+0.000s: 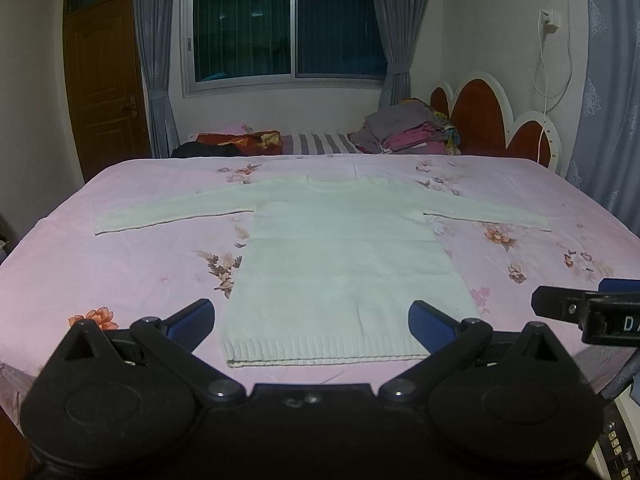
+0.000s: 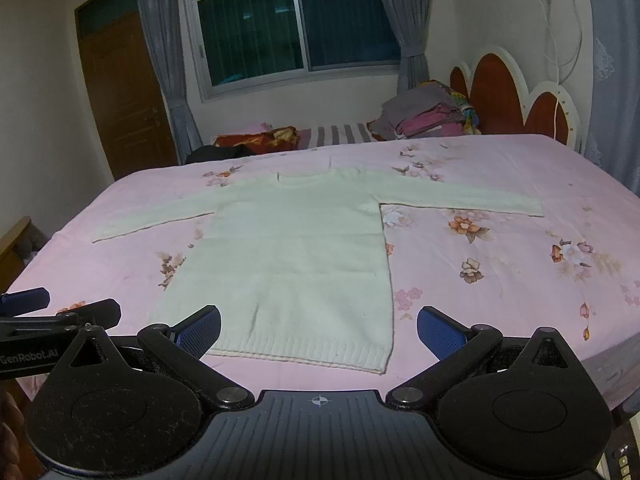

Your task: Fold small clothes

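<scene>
White knit sweater [image 1: 340, 256] is spread flat on the pink floral bedsheet [image 1: 120, 264]; left gripper [image 1: 312, 320] and right gripper [image 2: 319, 326] are held wide apart, empty.

Both wrist cams are sitting low at the near edge of the bed [image 1: 120, 248], facing the far window [image 1: 288, 28]. Left cam is looking from slightly further left than right cam. Both are sharing the spread sweater [image 2: 296, 248] & headboard [image 2: 500, 80].

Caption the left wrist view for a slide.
Open left gripper poised at the hem of a white sweater spread flat on a pink floral bedsheet.
</scene>
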`<state>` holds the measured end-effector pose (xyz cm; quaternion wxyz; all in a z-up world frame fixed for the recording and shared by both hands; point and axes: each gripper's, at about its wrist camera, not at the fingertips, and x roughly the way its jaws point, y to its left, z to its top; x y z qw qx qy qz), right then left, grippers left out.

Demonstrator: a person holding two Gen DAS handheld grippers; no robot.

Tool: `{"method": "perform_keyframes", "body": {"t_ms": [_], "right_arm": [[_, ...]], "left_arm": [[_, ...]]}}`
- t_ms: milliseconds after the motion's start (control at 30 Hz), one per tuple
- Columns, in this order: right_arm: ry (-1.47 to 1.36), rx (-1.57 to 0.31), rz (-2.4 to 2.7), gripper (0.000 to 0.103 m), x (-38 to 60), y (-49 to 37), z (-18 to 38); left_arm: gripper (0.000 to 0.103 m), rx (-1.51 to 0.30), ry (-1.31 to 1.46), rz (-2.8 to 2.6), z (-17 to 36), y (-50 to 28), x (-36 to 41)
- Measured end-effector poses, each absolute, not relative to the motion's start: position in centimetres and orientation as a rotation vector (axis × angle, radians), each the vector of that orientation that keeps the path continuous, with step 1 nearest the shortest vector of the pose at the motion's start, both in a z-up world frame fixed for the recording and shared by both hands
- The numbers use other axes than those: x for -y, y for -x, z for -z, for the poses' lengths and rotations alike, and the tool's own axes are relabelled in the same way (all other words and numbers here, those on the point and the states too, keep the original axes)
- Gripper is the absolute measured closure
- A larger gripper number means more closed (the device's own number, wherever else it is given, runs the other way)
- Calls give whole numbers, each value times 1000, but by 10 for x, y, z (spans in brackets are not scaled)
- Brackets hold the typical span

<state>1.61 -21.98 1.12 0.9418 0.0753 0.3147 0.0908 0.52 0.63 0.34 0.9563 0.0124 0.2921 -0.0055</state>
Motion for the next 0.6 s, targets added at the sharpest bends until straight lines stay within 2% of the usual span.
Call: {"method": "perform_keyframes", "body": {"t_ms": [600], "right_arm": [[-149,-644,-186,0,218,-17,-16]], "left_arm": [[0,-590,-24,15,-4,-3,-6]]}}
